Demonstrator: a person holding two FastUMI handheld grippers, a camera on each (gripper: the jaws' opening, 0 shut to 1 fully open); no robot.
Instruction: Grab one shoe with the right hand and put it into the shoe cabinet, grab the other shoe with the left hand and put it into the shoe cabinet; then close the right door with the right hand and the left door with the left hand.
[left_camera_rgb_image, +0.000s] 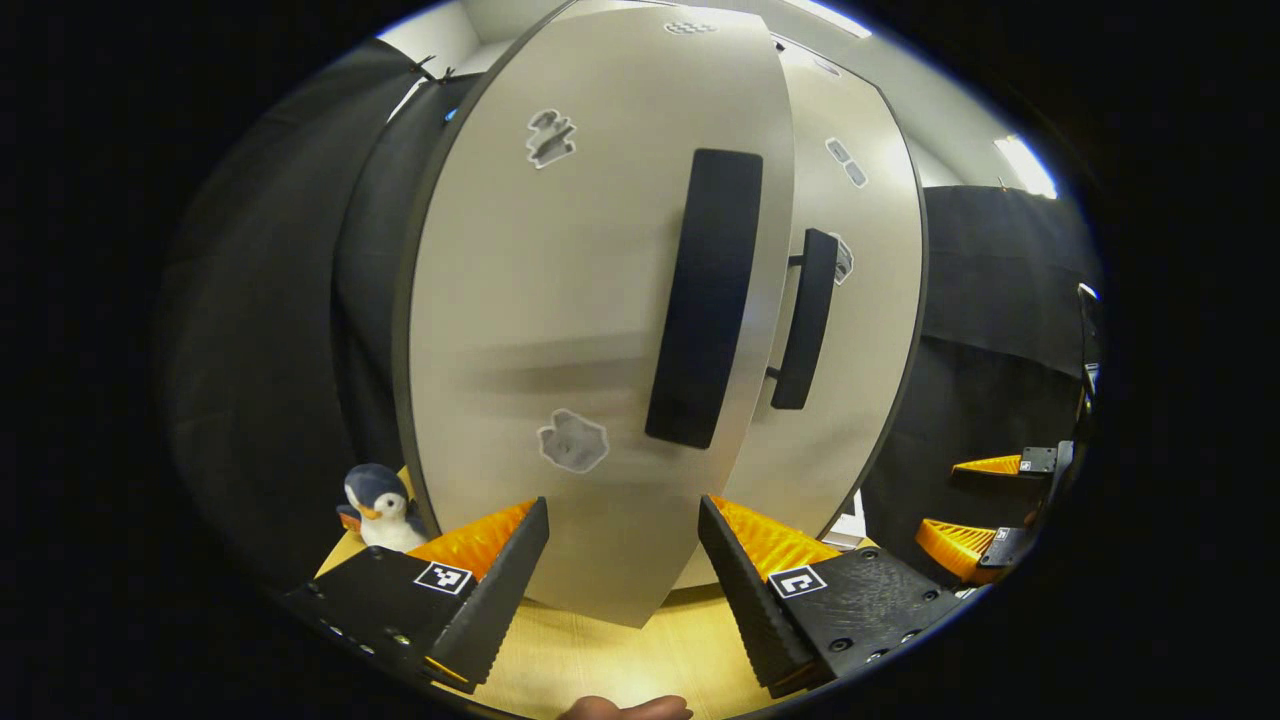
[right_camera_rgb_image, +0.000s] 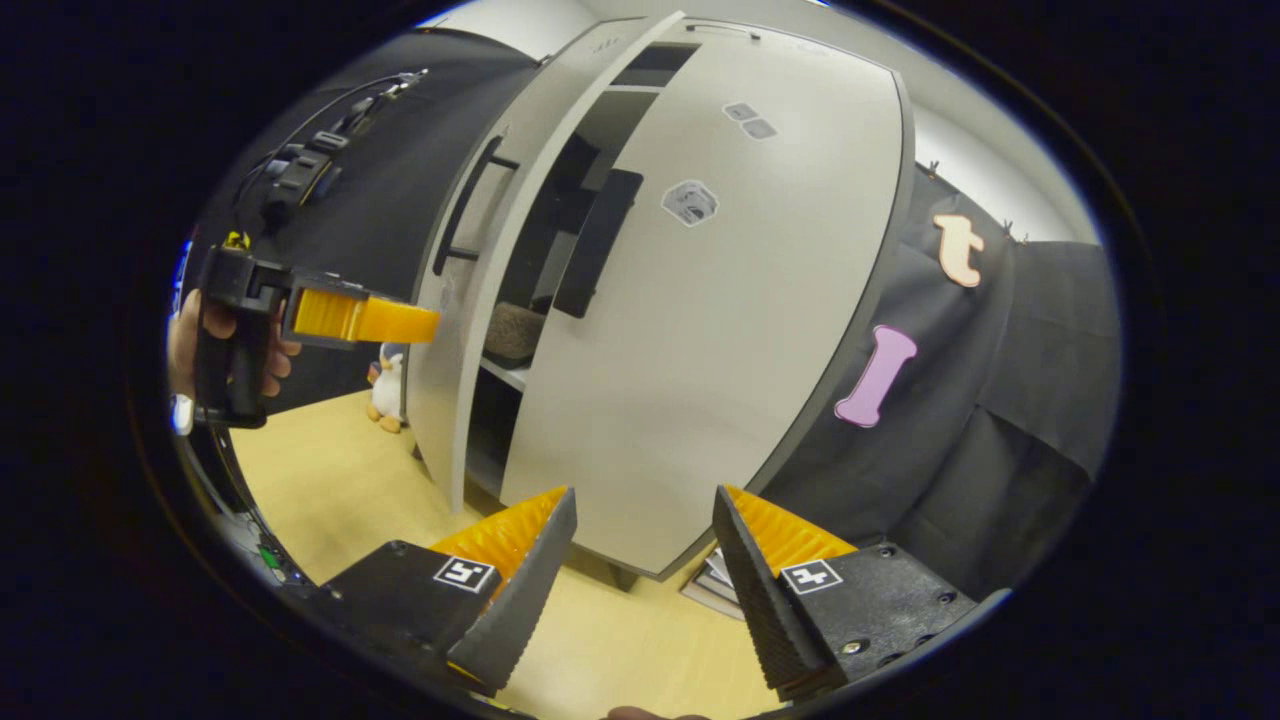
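Left gripper view: a toy penguin (left_camera_rgb_image: 380, 508) stands on the floor (left_camera_rgb_image: 590, 660) at the cabinet's left corner. The left gripper (left_camera_rgb_image: 623, 560) faces the left door (left_camera_rgb_image: 560, 330) at close range; its fingers stand apart with nothing between them, and whether they touch the panel cannot be told. The left door carries a dark vertical handle (left_camera_rgb_image: 705, 300). Just right of it, the right door (left_camera_rgb_image: 860, 330) lies set back, with its own handle (left_camera_rgb_image: 808, 318). At the far right edge the right gripper (left_camera_rgb_image: 985, 505) shows, fingers apart.

Right gripper view: at the left, a hand (right_camera_rgb_image: 225, 345) holds the left gripper (right_camera_rgb_image: 365, 318), its finger tip against the outer face of the left door (right_camera_rgb_image: 450, 330), which stands partly open. Through the gap between the doors, a shoe (right_camera_rgb_image: 515, 335) rests on a shelf (right_camera_rgb_image: 505, 373) inside the cabinet (right_camera_rgb_image: 640, 60); a second shoe cannot be made out. The right door (right_camera_rgb_image: 720, 330) is nearly closed. The right gripper (right_camera_rgb_image: 645, 555) points at its lower edge, fingers apart and holding nothing. The penguin (right_camera_rgb_image: 385, 390) stands on the floor (right_camera_rgb_image: 330, 480) beside the left door.
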